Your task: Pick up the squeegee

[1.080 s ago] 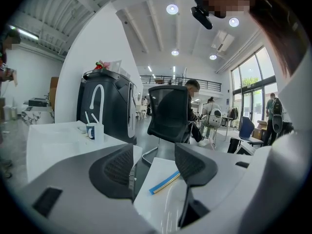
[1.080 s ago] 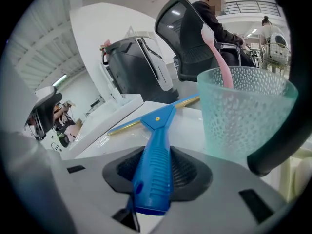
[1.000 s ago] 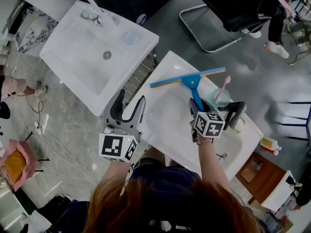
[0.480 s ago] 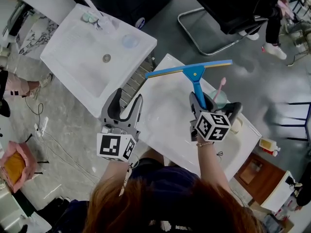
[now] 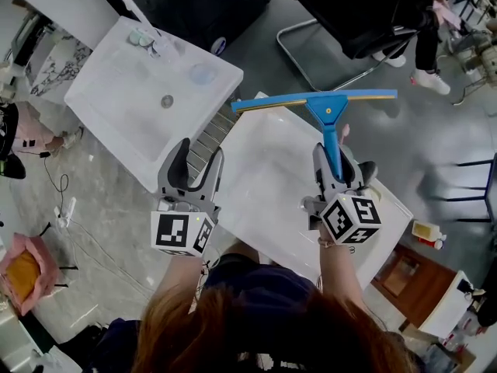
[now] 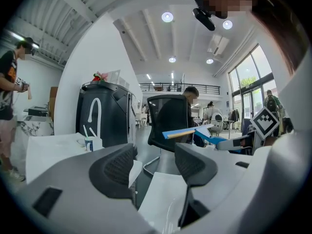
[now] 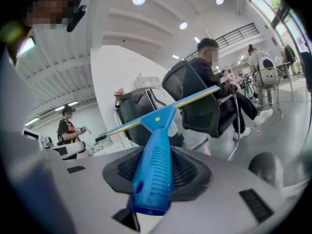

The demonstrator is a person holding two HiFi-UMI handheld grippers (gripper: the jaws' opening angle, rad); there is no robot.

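Squeegee (image 7: 155, 167): was clamped by its ribbed blue handle between the closed pads of the right gripper (image 5: 337, 163), handle lying straight along the jaws. Bore a long blue blade (image 5: 311, 99) with a yellow strip crosswise at the far end, roughly level in the head view, tilted up to the right in the right gripper view. Reached out past the far edge of the white counter (image 5: 264, 196), blade over the grey floor (image 5: 264, 45) and in front of a black office chair (image 5: 349, 14). Showed the squeegee in the left gripper view too, off to the right of that gripper's jaws and well apart from them.

Held the left gripper (image 5: 198, 155) at the near left edge of the counter, jaws spread wide and gripping nothing, with only the counter's corner and floor seen through the gap. Pointed it towards a second white sink (image 5: 116, 84) with a round drain (image 5: 167, 101).

Wore a marker cube (image 5: 180, 231) on the left tool and another (image 5: 351, 217) on the right.

Caught a seated person (image 7: 214, 67) in the chair behind the blade, and a standing person (image 6: 9, 82) at the far left of the left gripper view.
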